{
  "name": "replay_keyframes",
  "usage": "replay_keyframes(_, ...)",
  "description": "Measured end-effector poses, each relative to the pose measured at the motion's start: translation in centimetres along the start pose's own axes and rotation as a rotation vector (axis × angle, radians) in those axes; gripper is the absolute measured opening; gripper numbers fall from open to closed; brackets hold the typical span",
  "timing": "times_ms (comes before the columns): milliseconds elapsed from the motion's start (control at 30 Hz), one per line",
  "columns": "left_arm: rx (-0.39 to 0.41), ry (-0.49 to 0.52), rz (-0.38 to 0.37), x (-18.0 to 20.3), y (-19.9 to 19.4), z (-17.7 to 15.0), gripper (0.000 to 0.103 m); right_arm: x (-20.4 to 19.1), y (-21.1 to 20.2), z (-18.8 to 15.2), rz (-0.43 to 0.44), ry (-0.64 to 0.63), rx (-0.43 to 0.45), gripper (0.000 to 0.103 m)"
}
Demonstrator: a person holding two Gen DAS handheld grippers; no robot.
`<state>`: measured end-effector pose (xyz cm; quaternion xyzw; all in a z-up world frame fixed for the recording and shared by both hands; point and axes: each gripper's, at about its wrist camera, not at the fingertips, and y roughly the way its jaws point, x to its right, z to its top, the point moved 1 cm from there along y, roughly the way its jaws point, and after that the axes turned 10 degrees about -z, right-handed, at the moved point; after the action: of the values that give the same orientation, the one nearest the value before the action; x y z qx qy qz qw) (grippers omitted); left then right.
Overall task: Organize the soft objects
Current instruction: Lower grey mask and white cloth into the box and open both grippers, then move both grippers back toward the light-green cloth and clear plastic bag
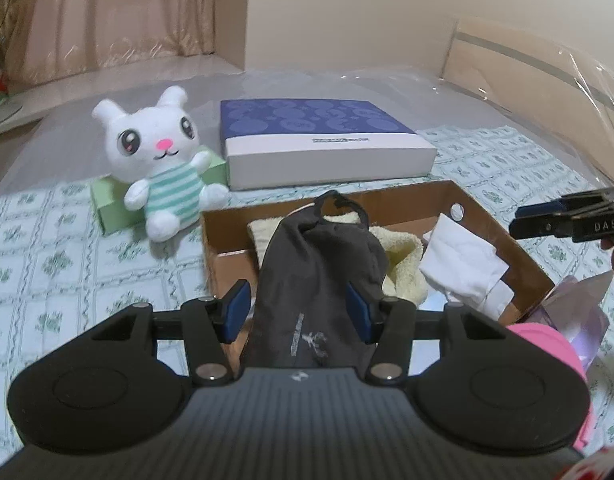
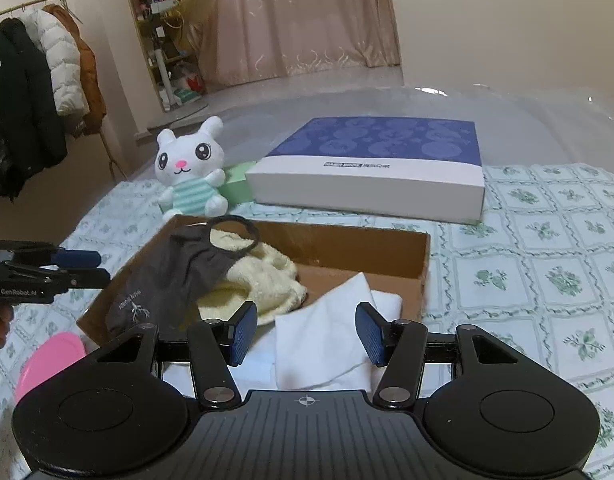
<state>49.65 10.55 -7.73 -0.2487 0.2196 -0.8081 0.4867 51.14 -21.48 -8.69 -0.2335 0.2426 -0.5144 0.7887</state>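
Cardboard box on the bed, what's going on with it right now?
The open brown cardboard box holds a cream fluffy towel and folded white cloth. The left tool is open around a dark grey fabric face mask draped over the box's edge. The right tool hovers open above the white cloth.

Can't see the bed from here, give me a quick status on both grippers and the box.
Left gripper open around dark grey mask. Right gripper open over white cloth. Cardboard box holds mask, cream towel, cloth. Nothing in the way.
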Motion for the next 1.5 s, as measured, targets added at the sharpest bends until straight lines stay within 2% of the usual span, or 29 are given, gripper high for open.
replay_keyframes(333, -0.025, -0.124, 0.099, 1.5, -3.9, -1.3, 0.048, 0.5, -4.5, -1.4, 0.001, 0.055, 0.004, 0.055)
replay_keyframes(533, 0.0, -0.199, 0.119, 3.7, -8.0, -2.5, 0.048, 0.6, -8.9, -3.0, -0.001, 0.094, 0.024, 0.055)
replay_keyframes(733, 0.006, -0.228, 0.163, 6.5, -11.7, -4.8, 0.049, 0.2, -13.0, -4.9, 0.007, 0.127, 0.037, 0.055)
replay_keyframes(867, -0.014, -0.213, 0.221, 8.7, -13.5, -7.0, 0.049, -0.1, -15.5, -6.1, 0.028, 0.164, 0.045, 0.055)
replay_keyframes(1167, 0.002, -0.261, 0.232, 12.6, -16.6, -10.4, 0.049, -1.5, -19.6, -9.4, 0.027, 0.179, 0.049, 0.055)
replay_keyframes(1300, 0.006, -0.27, 0.243, 14.7, -17.2, -11.8, 0.049, -2.2, -20.2, -11.3, 0.036, 0.187, 0.019, 0.055)
replay_keyframes(1500, -0.019, -0.28, 0.221, 17.5, -16.9, -13.9, 0.049, -3.7, -20.4, -14.2, 0.056, 0.184, -0.041, 0.055)
